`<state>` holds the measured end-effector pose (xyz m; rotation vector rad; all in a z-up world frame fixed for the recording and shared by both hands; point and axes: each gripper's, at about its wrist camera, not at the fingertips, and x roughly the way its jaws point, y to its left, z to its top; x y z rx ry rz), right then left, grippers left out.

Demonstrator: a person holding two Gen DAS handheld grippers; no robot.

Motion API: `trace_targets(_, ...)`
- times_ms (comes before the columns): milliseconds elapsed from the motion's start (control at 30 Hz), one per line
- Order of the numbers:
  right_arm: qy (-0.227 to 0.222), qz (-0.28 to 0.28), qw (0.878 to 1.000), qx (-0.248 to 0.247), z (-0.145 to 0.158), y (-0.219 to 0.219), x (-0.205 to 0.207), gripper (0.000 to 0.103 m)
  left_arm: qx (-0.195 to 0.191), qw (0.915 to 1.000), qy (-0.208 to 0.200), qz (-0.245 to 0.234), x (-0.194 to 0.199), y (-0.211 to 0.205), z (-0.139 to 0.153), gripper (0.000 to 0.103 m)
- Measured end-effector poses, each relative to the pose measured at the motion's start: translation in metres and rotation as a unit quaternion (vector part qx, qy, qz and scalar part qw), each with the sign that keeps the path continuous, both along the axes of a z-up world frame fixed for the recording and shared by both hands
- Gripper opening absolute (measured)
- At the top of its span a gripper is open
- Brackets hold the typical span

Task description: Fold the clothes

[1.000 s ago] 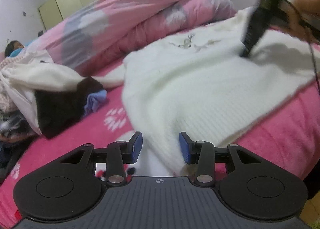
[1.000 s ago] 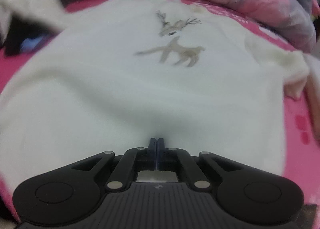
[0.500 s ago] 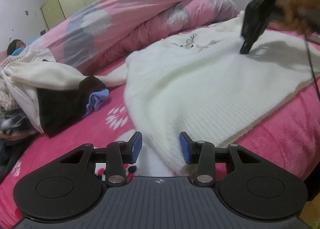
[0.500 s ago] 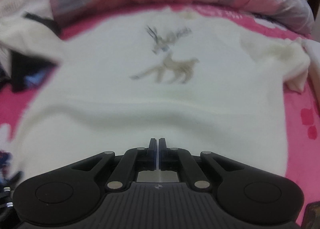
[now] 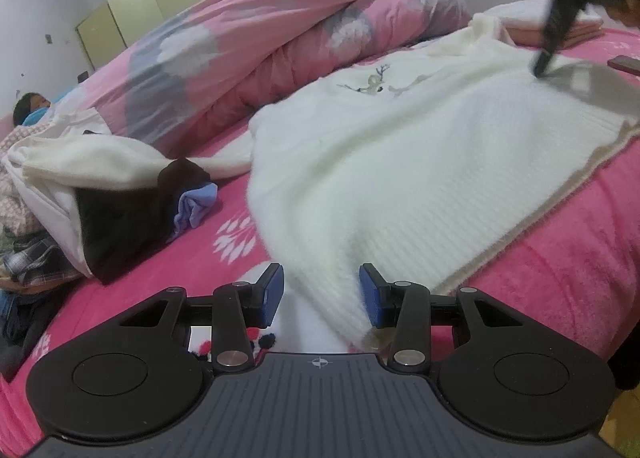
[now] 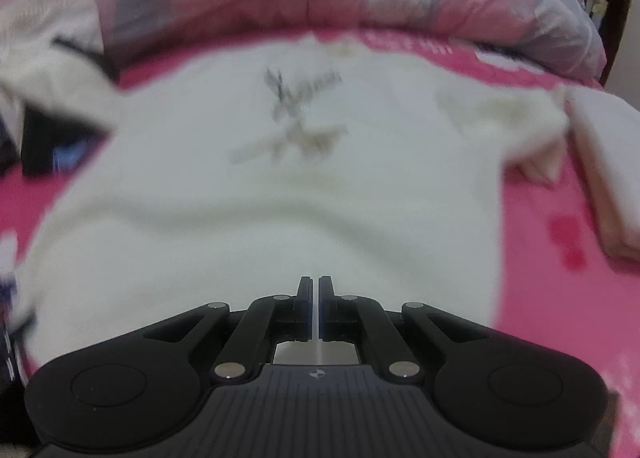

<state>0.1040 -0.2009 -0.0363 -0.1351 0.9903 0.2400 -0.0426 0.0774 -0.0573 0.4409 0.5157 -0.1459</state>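
Bunched quilt (image 5: 280, 38) beyond sweater (image 5: 420, 146)

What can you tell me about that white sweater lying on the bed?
The white sweater is a fluffy, ribbed knit with a small grey-beige deer design on its chest. It lies spread flat, unfolded, on the pink bedspread, beside a rumpled pink quilt. Its near hem lies between the left gripper's open blue pads, unclamped. The right gripper's shut tip is at its far part; contact is unclear.
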Motion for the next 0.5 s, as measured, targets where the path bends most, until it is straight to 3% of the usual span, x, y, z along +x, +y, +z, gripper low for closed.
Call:
trace_targets(133, -0.001, -0.035, 0.999, -0.036, -0.032, -0.022, 0.017, 0.0, 0.005, 1.0, 0.002, 0.002, 0.001, -0.002, 0.0, 0.042)
trace_targets(300, -0.035, -0.083, 0.996, -0.027, -0.033, -0.024, 0.043, 0.0, 0.017, 0.9998, -0.003, 0.006, -0.001, -0.006, -0.002, 0.042)
trace_targets(400, -0.052, -0.089, 0.995, -0.005, -0.019, -0.034, 0.02, 0.0, 0.019, 0.9998, -0.003, 0.007, -0.001, -0.006, -0.002, 0.042)
trace_targets(500, -0.069, -0.129, 0.988, 0.053, 0.0, -0.073, -0.024, 0.001, 0.018, 0.9998, -0.001, 0.005, 0.0, -0.005, -0.002, 0.042)
